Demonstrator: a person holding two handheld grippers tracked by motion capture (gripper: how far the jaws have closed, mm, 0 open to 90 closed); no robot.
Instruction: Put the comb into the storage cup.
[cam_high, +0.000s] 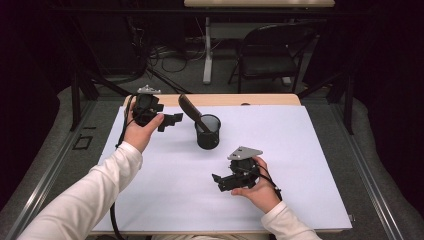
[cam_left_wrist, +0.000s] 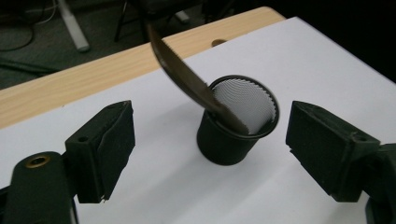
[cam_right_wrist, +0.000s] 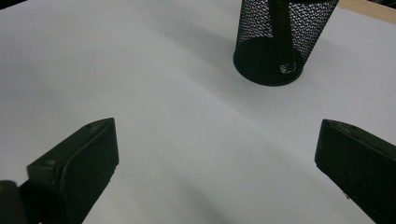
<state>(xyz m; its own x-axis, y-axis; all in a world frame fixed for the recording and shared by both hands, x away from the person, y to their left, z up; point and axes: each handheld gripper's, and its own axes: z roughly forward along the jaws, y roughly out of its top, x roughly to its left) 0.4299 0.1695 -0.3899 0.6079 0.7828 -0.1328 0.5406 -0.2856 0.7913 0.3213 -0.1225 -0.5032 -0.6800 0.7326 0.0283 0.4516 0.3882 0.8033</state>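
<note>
A black mesh cup (cam_high: 208, 131) stands upright near the middle of the white sheet (cam_high: 300, 165). A dark flat utensil (cam_high: 189, 110) leans in it, its upper end tilted out to the left over the rim. My left gripper (cam_high: 172, 120) hovers just left of the cup, open, with nothing between its jaws. In the left gripper view the cup (cam_left_wrist: 236, 126) and the utensil (cam_left_wrist: 187, 77) stand beyond the open jaws. My right gripper (cam_high: 219, 181) rests in front of the cup, open and empty. The right gripper view has the cup (cam_right_wrist: 280, 42) at the top.
A wooden table edge (cam_high: 270, 99) runs along the far side of the sheet. Behind the table stand a black folding chair (cam_high: 272, 52) and a white table leg (cam_high: 207, 50), with cables on the floor. Bare sheet spreads right of the cup.
</note>
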